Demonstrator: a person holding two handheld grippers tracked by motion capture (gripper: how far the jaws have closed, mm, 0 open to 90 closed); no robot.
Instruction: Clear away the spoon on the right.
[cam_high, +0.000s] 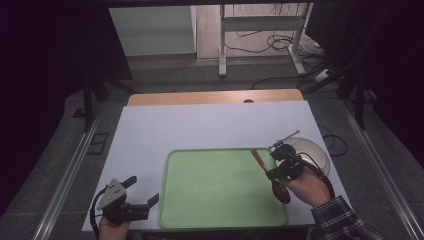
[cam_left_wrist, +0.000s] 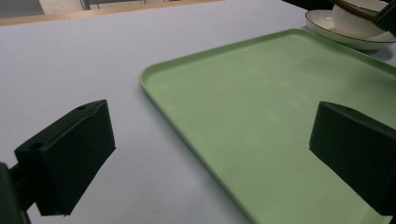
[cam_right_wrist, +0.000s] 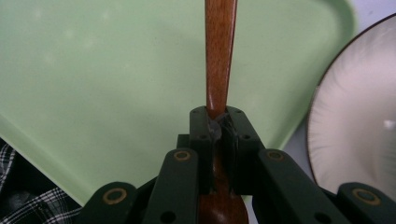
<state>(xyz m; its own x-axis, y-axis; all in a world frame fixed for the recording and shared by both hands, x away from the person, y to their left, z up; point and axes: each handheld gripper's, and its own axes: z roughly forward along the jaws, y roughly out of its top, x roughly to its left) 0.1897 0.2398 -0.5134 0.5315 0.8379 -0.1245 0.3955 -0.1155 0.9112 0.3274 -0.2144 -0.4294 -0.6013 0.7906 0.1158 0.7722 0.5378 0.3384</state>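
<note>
step in hand: right gripper (cam_high: 274, 161) carrying a wooden spoon (cam_high: 261, 162) over the right edge of the green tray (cam_high: 172, 200); looks like a move of the spoon between the plate and the tray, direction not certain; I'd judge toward the tray

spoon location: lifted off the table, clamped mid-handle; handle points up-left over the tray, bowl end (cam_high: 281, 192) hangs back near the person's right hand (cam_high: 310, 187); in the right gripper view the handle (cam_right_wrist: 219, 51) runs straight up from the jaws over green tray surface (cam_right_wrist: 93, 70)

right jaws: closed narrow on the spoon handle; grip looks firm, pads pinching the thin neck of the handle

left gripper (cam_high: 145, 192): resting low at the near-left corner, just beside the tray's left rim (cam_left_wrist: 154, 91); jaws wide apart, nothing between them; idle

plate: white plate with dark rim (cam_high: 320, 150) right of the tray, on the white table (cam_high: 200, 125); a bowl or cup seems to sit on it in the left gripper view (cam_left_wrist: 355, 21), partly cut off, can't tell which

tray contents: bare as far as seen

next move calls for: lower the spoon flat onto the tray, clear of the rim; bowl end is heavy and behind the grip, so it may swing on release; bring it low before opening the jaws

risk: handle clipping the plate edge if the hand swings right
</note>
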